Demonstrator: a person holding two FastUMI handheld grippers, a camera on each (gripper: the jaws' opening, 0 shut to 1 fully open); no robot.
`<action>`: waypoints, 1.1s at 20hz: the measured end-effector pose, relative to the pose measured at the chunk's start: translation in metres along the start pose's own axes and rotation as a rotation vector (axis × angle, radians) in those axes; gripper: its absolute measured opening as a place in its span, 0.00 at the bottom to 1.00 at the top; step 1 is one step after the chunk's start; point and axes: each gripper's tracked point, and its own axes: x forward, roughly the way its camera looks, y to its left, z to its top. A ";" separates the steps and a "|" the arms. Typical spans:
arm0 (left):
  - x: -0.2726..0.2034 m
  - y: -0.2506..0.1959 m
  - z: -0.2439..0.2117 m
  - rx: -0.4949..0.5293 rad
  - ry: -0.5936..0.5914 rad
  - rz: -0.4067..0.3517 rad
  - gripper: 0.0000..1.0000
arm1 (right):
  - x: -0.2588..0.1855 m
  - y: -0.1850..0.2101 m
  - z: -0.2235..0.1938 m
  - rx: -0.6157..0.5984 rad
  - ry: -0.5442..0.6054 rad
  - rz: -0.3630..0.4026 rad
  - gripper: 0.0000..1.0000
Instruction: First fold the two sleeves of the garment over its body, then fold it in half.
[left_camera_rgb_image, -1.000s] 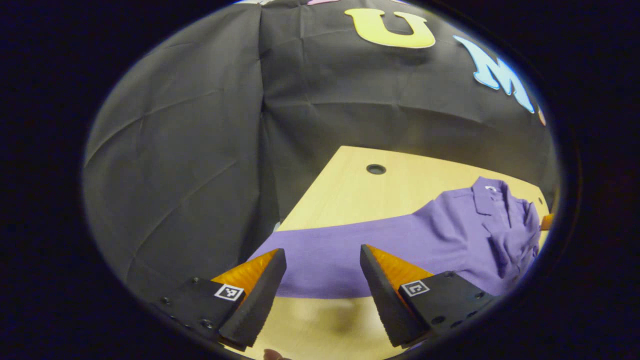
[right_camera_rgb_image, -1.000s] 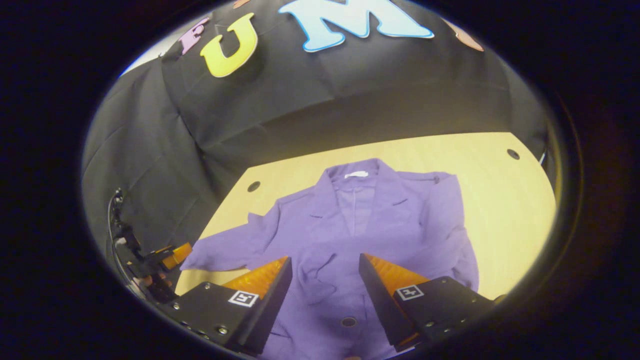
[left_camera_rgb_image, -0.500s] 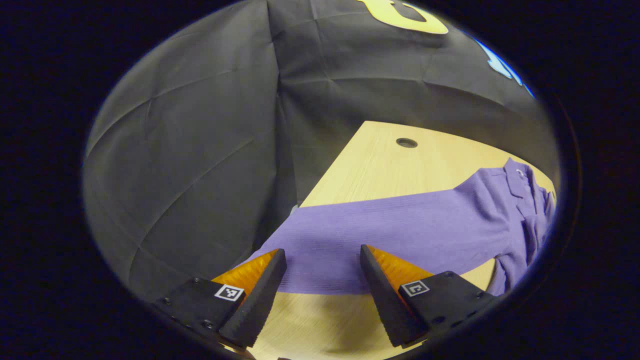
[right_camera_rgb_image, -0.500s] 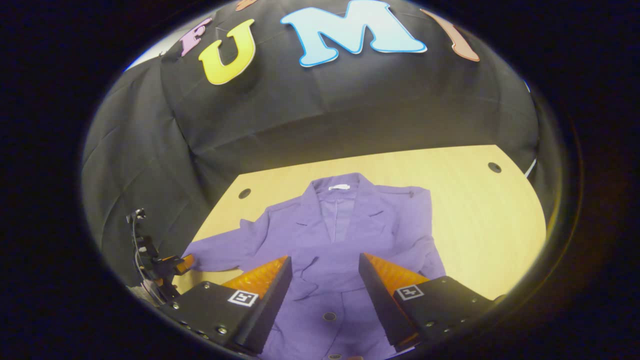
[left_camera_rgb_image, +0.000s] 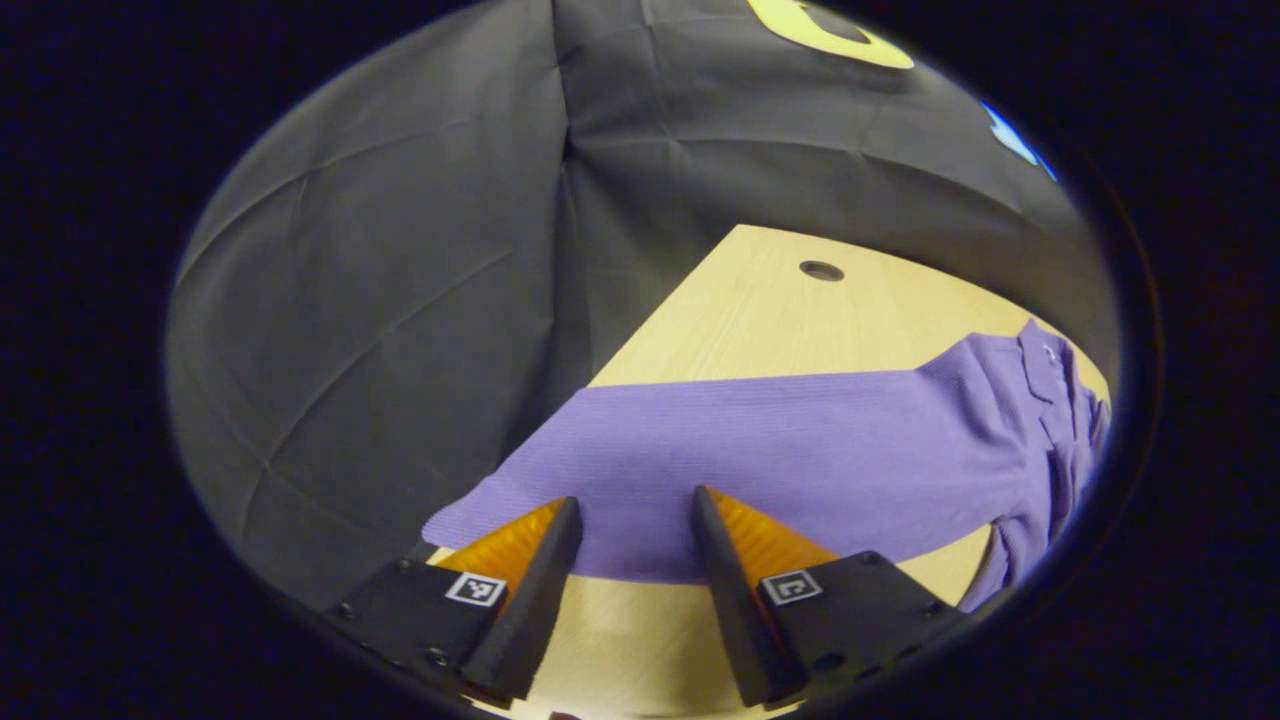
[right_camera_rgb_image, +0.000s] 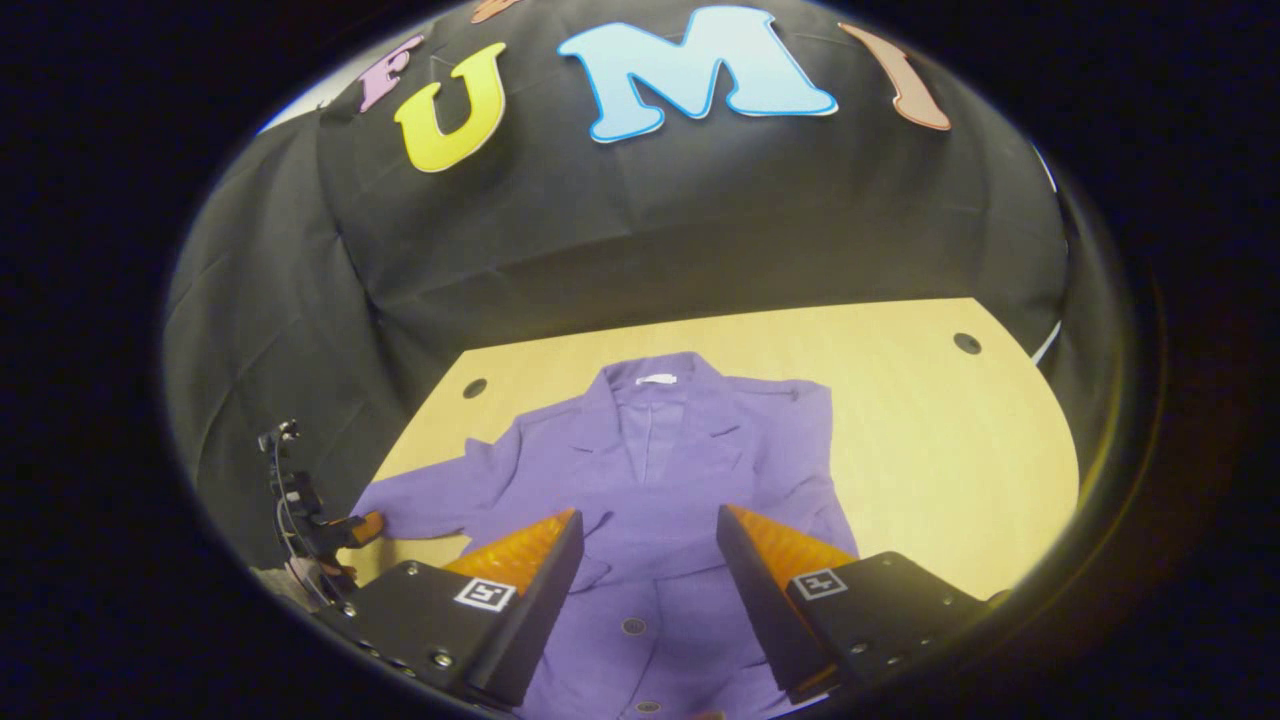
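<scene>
The left gripper (left_camera_rgb_image: 628, 505) has moved closer to the sleeve (left_camera_rgb_image: 740, 455) than it was a second ago. The sleeve now looks bigger in the left gripper view and runs across the middle of the picture, from the lower left up to the right. The gap between its fingers is a bit smaller than before, but the fingers are still apart, one on each side of the sleeve's near edge. I cannot tell if they touch the cloth.

In the right gripper view, the purple jacket (right_camera_rgb_image: 650, 470) now sits lower and looks smaller, so the right gripper (right_camera_rgb_image: 648, 525) has pulled back a little. Its fingers stay wide apart above the jacket front and hold nothing.

The jacket lies flat on the light wooden table (right_camera_rgb_image: 930, 440), collar toward the top of the picture. Its right sleeve is already folded over the body. The other sleeve stretches out to the lower left, where the left gripper (right_camera_rgb_image: 350, 528) shows small at its end.
</scene>
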 end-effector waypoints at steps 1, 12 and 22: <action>0.001 -0.003 -0.003 -0.005 0.000 0.001 0.72 | -0.001 -0.001 0.001 -0.004 -0.001 -0.002 0.85; 0.003 -0.019 0.007 -0.023 0.001 -0.011 0.07 | -0.012 -0.023 -0.003 -0.016 -0.005 -0.035 0.85; -0.043 -0.085 0.065 0.062 -0.096 -0.139 0.07 | -0.043 -0.085 0.022 -0.048 -0.091 -0.138 0.85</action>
